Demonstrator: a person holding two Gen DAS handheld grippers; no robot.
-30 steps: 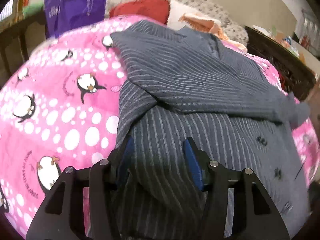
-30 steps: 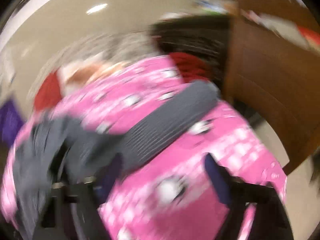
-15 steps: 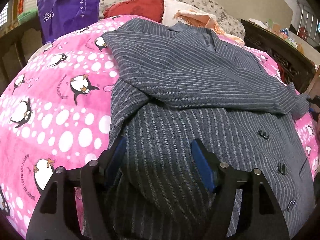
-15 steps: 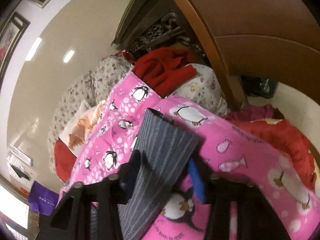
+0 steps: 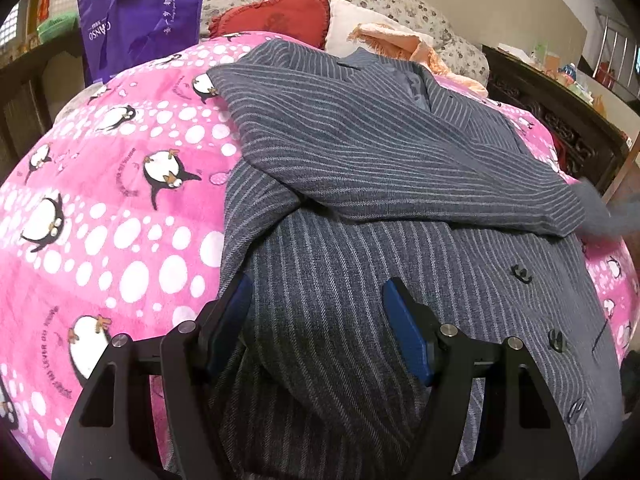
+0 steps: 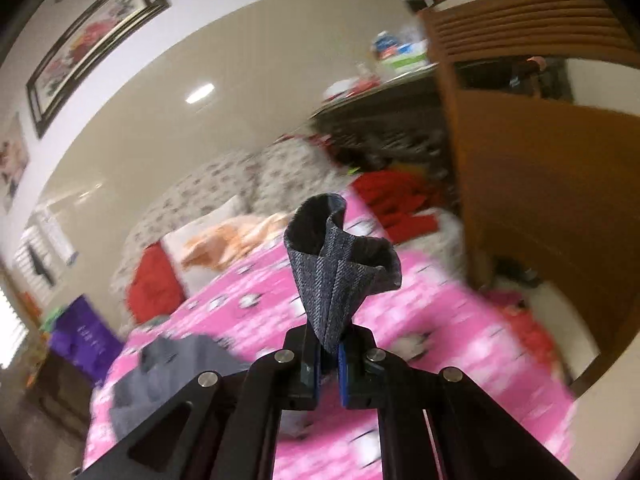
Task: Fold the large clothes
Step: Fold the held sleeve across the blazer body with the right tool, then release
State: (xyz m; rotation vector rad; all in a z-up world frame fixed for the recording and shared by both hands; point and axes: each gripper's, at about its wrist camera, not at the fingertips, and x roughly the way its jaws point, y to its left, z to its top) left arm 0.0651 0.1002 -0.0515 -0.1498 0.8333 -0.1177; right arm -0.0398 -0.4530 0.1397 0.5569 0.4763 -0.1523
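My right gripper [image 6: 329, 354] pinches the woven pinstriped jacket's [image 5: 360, 208] curled cuff [image 6: 340, 264], centre frame. My left gripper [image 5: 318, 320] gapes, straddling its hem on the fleecy penguin blanket [image 5: 100, 220]; purple bag [image 5: 136, 20] upper left reads "CANSO".

jacket [image 5: 360, 208] lies spread on the blanket [image 5: 100, 220], which covers the bed. one sleeve [image 5: 400, 168] is folded across the jacket body, running from upper left to right edge. buttons [image 5: 520, 274] sit on the right part of the front. pillows [image 5: 276, 16] lie behind the jacket at the head end; a bag [image 5: 140, 20] hangs at far left. sleeve cuff [image 6: 340, 264] stands above the right gripper [image 6: 329, 354], pinched between its fingers. left gripper [image 5: 320, 320] straddles the jacket's near part.
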